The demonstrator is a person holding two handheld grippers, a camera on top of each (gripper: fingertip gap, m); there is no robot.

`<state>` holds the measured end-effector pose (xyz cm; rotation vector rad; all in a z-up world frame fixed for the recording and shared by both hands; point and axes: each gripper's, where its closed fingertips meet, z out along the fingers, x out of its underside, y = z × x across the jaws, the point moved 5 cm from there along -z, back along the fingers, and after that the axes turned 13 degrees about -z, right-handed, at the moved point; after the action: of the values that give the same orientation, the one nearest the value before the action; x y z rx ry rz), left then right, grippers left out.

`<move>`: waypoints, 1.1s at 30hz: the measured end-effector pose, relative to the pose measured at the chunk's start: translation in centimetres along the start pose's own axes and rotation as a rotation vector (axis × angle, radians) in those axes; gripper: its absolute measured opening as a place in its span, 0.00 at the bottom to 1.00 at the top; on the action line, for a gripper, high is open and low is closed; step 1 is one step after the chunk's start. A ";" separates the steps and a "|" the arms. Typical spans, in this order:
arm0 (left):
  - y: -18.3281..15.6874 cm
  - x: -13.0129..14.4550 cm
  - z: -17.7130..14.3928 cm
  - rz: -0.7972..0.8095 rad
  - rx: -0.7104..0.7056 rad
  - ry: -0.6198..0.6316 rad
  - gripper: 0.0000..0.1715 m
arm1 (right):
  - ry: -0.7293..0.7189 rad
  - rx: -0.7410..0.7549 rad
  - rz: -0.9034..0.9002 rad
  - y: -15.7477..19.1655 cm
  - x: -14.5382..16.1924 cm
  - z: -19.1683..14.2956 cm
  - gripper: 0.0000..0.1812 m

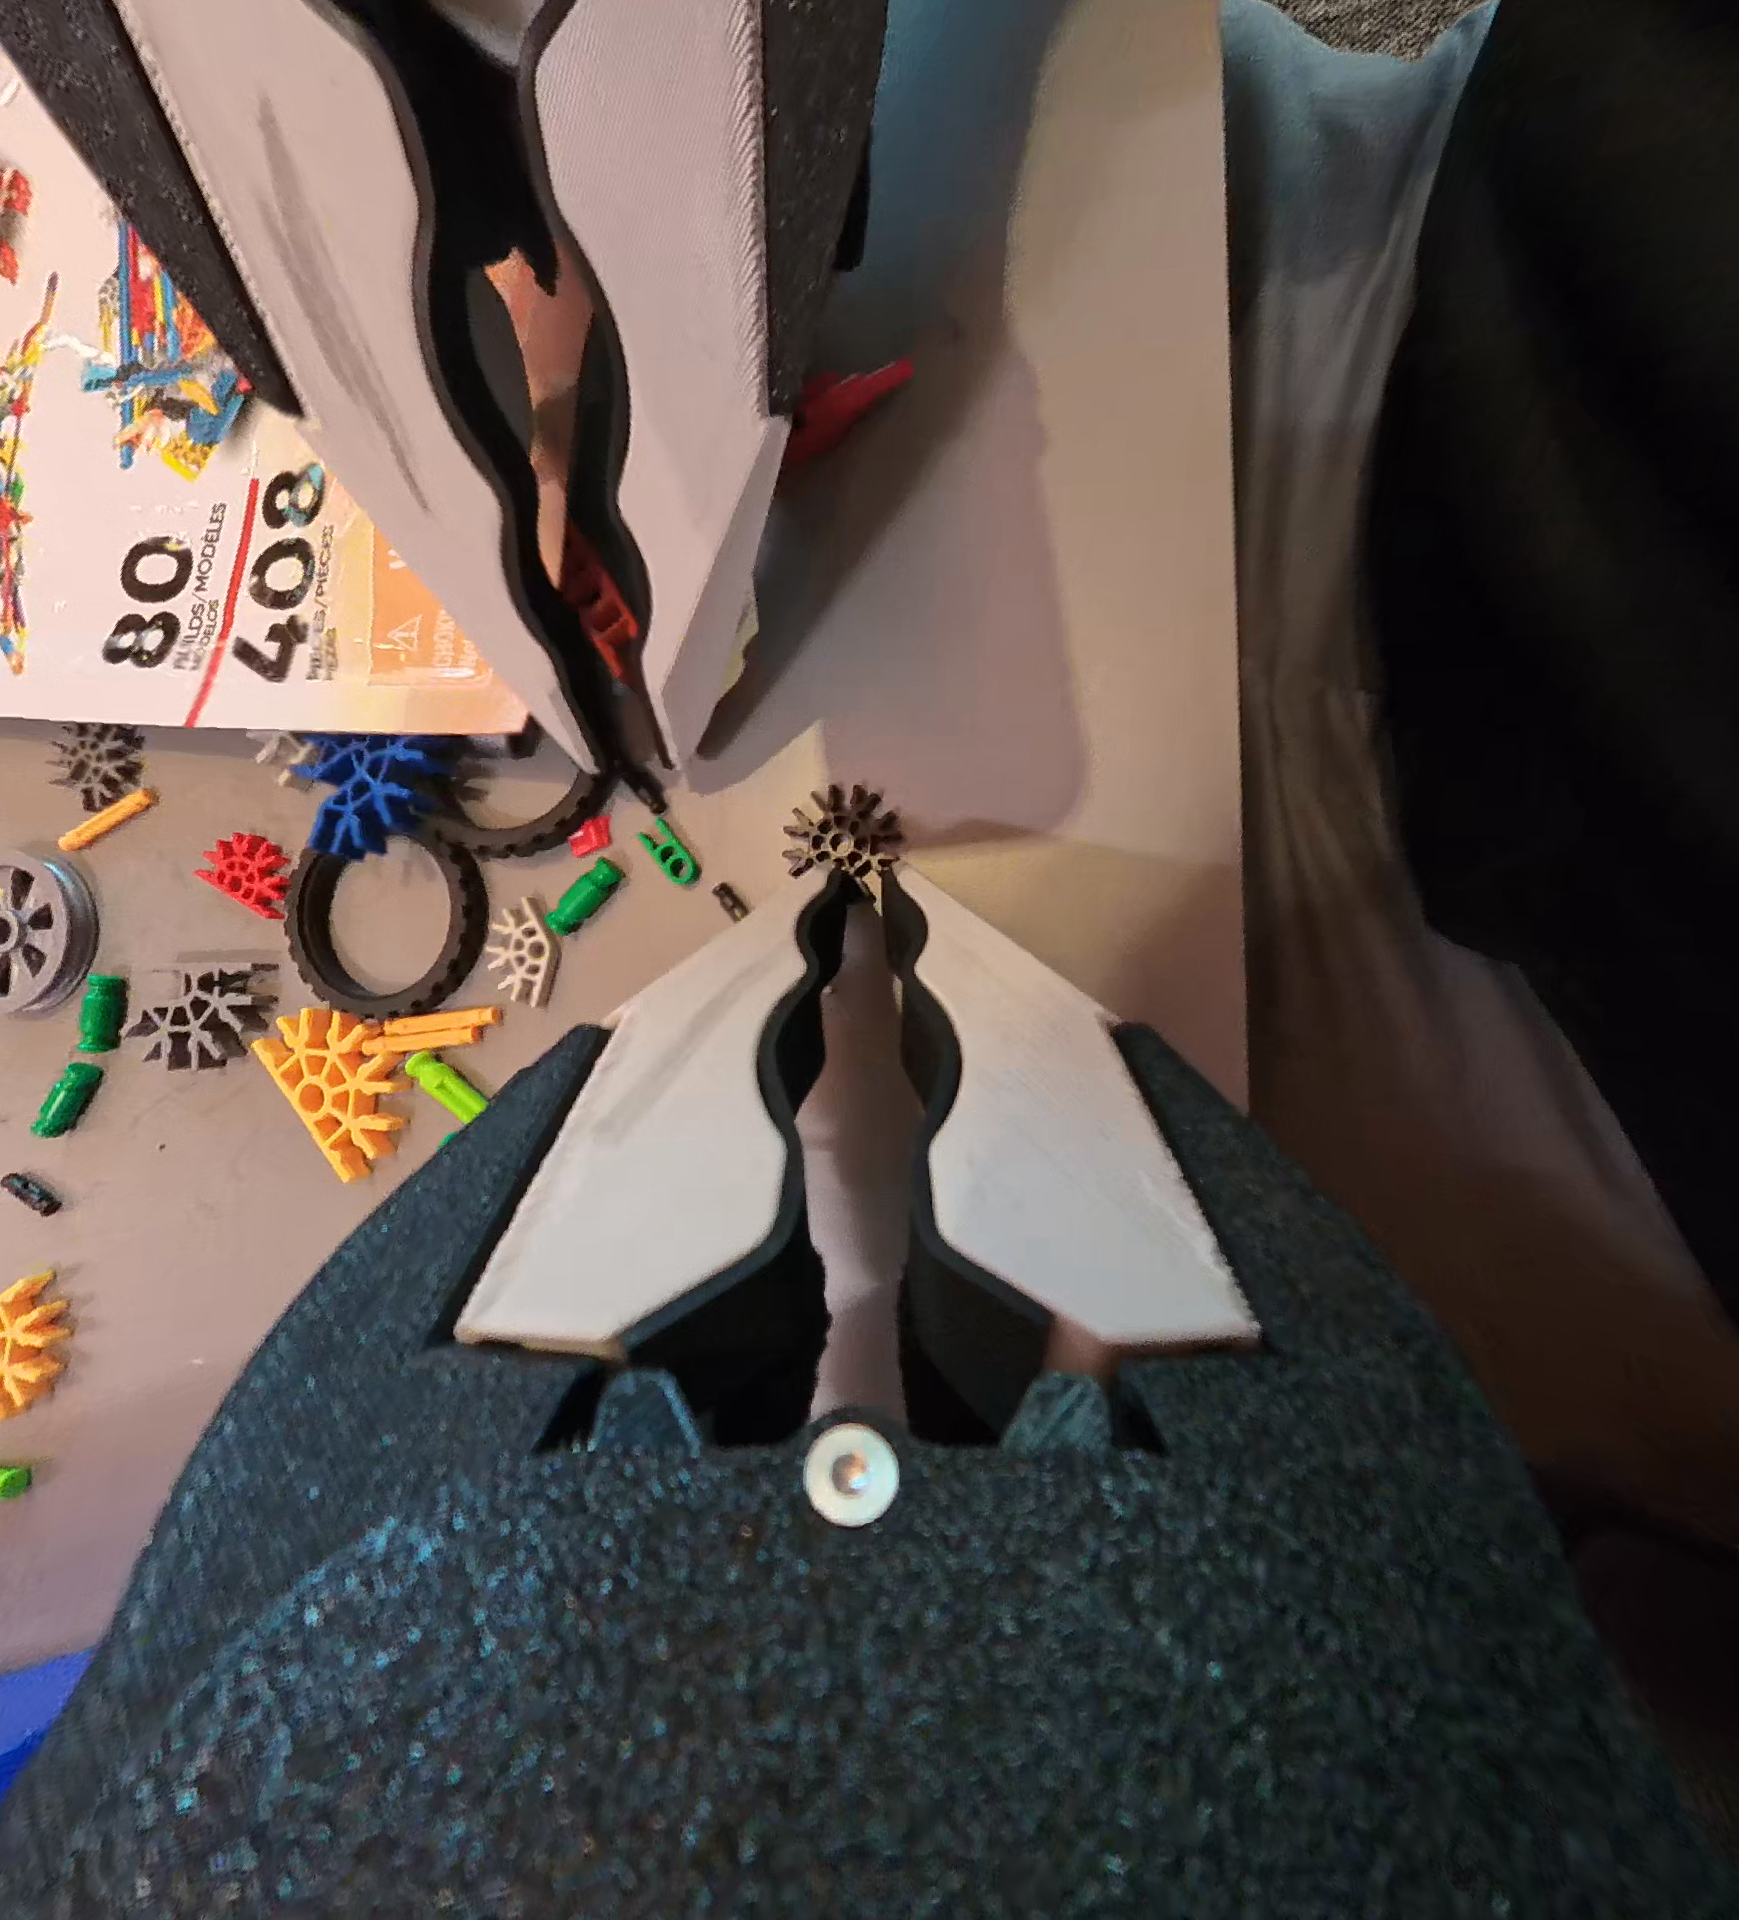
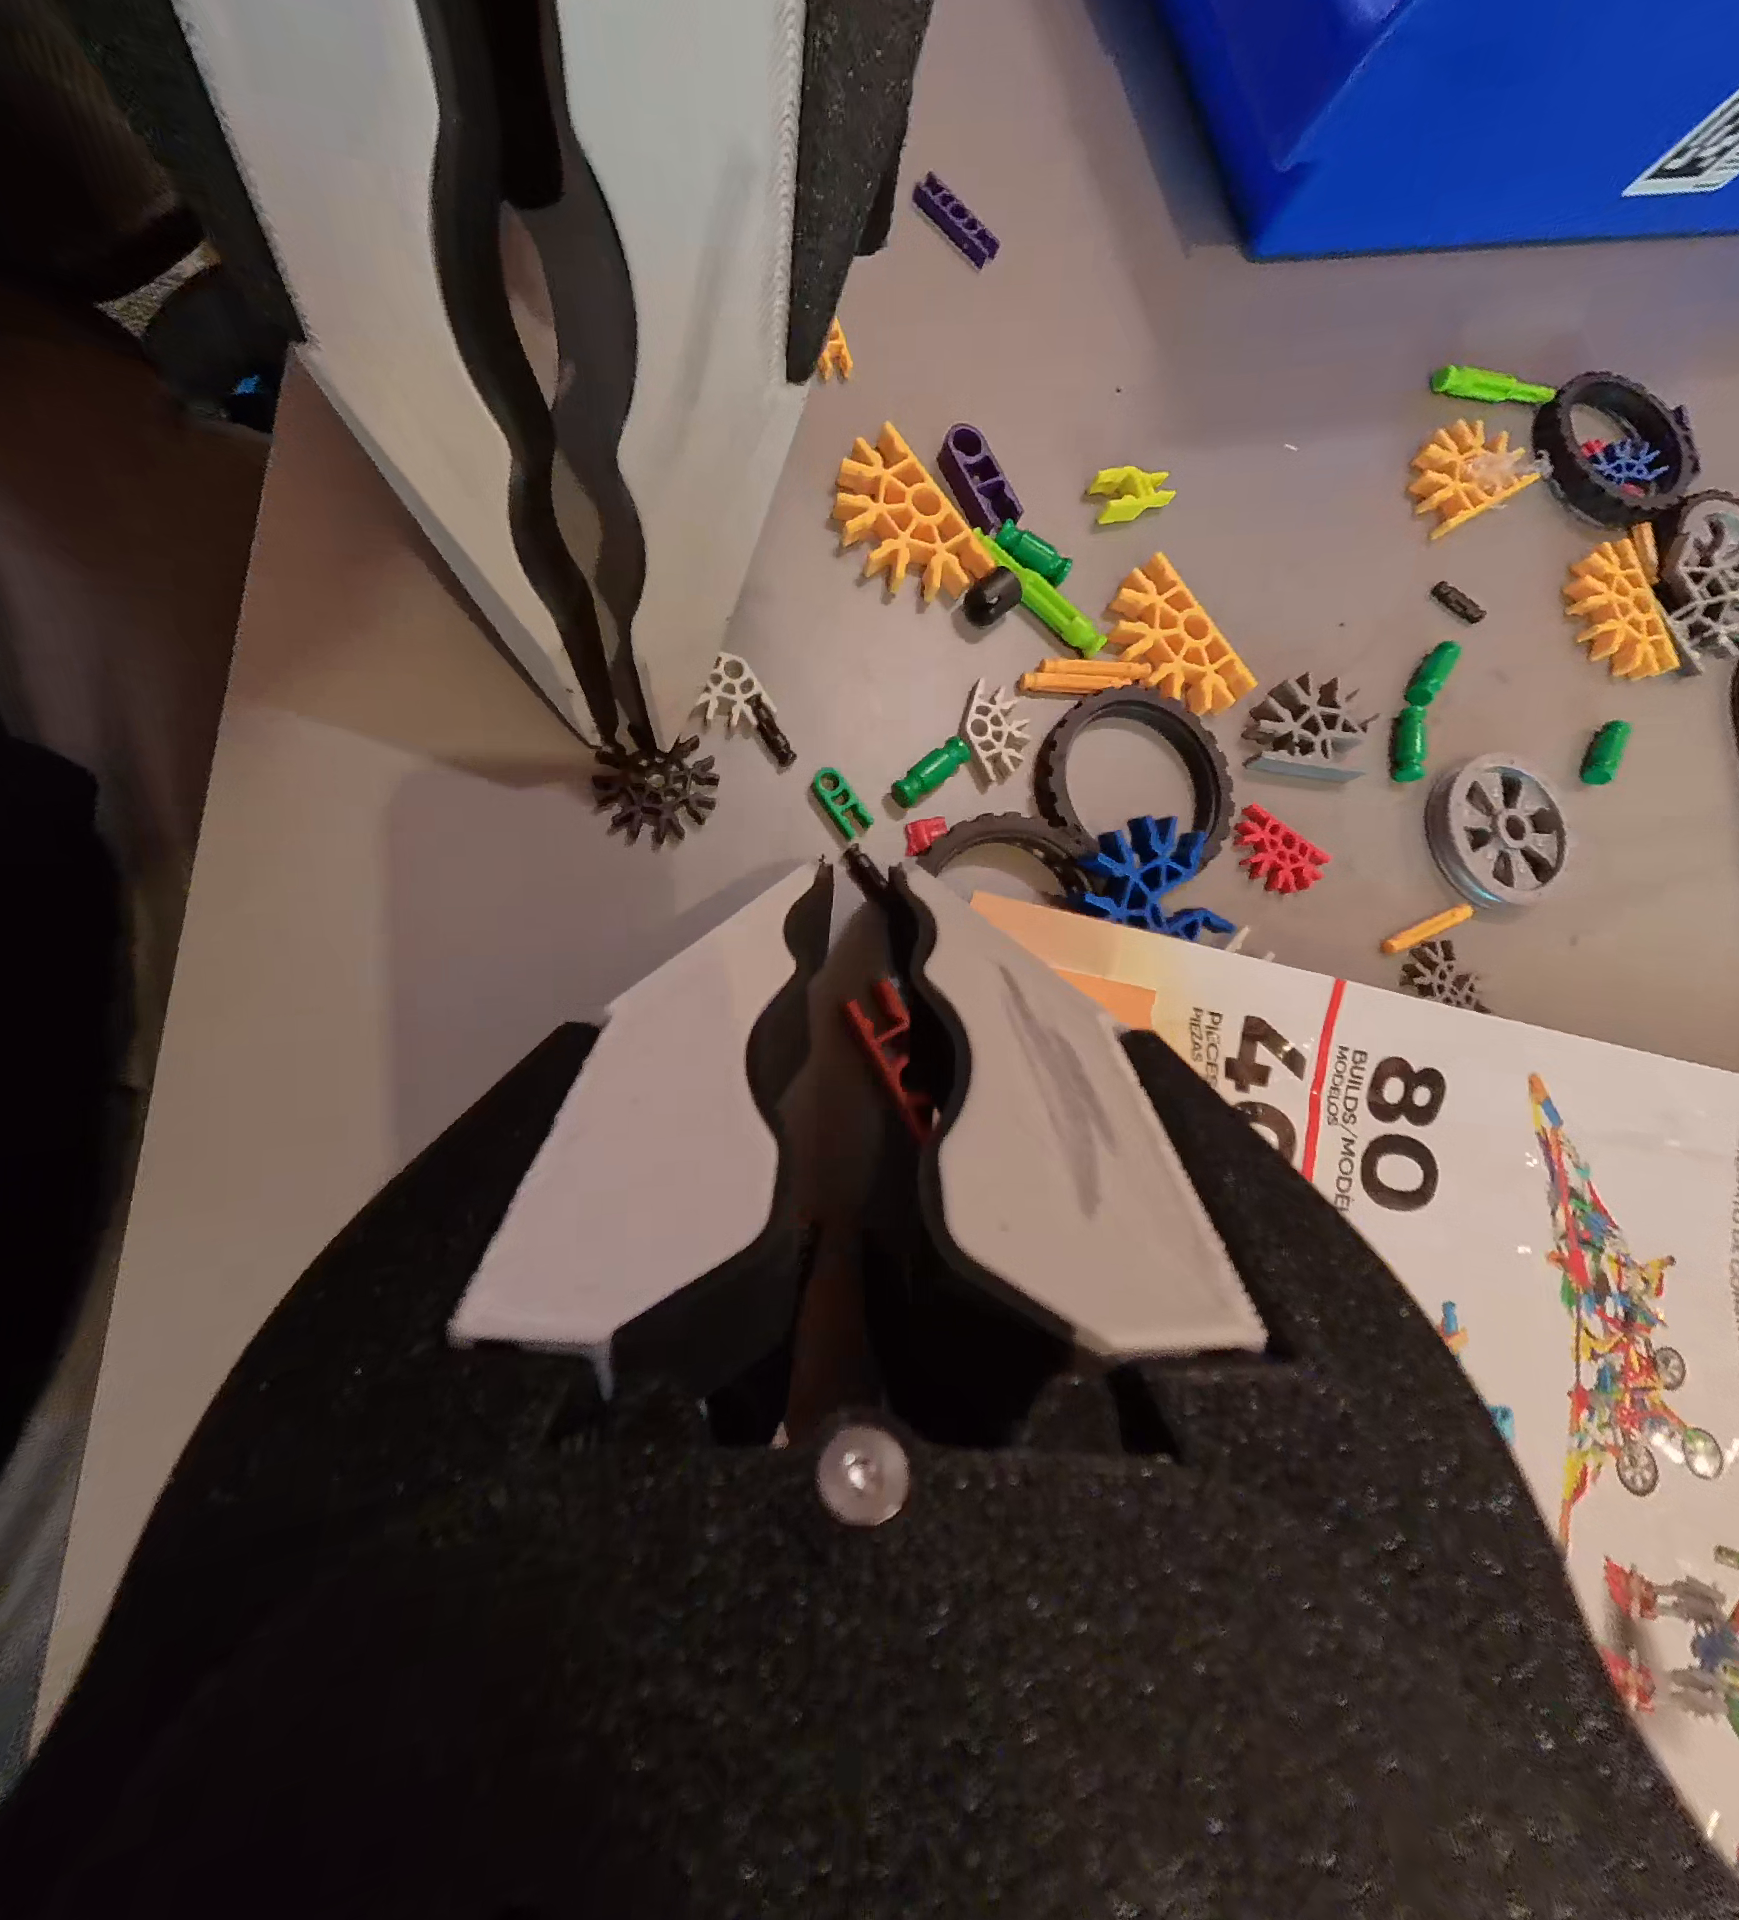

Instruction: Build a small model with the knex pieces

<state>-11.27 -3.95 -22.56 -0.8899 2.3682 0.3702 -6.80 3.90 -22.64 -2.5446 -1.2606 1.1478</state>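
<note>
My left gripper [image 1: 857, 883] is shut on a dark snowflake-shaped connector [image 1: 842, 836], held by its edge just above the grey table. In the right wrist view the left gripper [image 2: 626, 732] comes in from the top with the same connector [image 2: 655, 790]. My right gripper [image 2: 860, 878] is shut on a small black rod [image 2: 865, 871] that sticks out past its tips. A red piece [image 2: 891, 1049] sits further back between its fingers. In the left wrist view the right gripper [image 1: 636, 764] points down at the top centre. The rod tip and the connector are a short way apart.
Loose building pieces lie beside the grippers: black tyres [image 2: 1052, 769], a grey wheel [image 2: 1493, 831], yellow fan connectors [image 2: 906, 509], a blue connector [image 2: 1145, 868], and green rods [image 2: 932, 771]. A printed white box [image 2: 1571, 1247] lies under the right gripper. A blue box [image 2: 1467, 125] stands behind. The table edge [image 1: 1234, 623] is close by.
</note>
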 end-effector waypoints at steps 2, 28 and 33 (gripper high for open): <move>0.1 0.1 0.0 0.002 -0.003 0.001 0.03 | -0.007 -0.012 -0.023 0.0 -0.2 0.0 0.05; -0.2 0.0 -0.5 0.023 0.006 -0.020 0.03 | -0.058 -0.173 -0.068 0.3 -0.4 0.1 0.00; -0.4 0.3 -0.1 0.028 0.004 0.005 0.03 | -0.118 -0.215 -0.137 1.4 -1.4 -0.1 0.00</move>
<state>-11.24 -4.47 -22.66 -0.8576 2.3877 0.3742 -6.38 1.97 -22.27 -2.5166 -1.6420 1.2094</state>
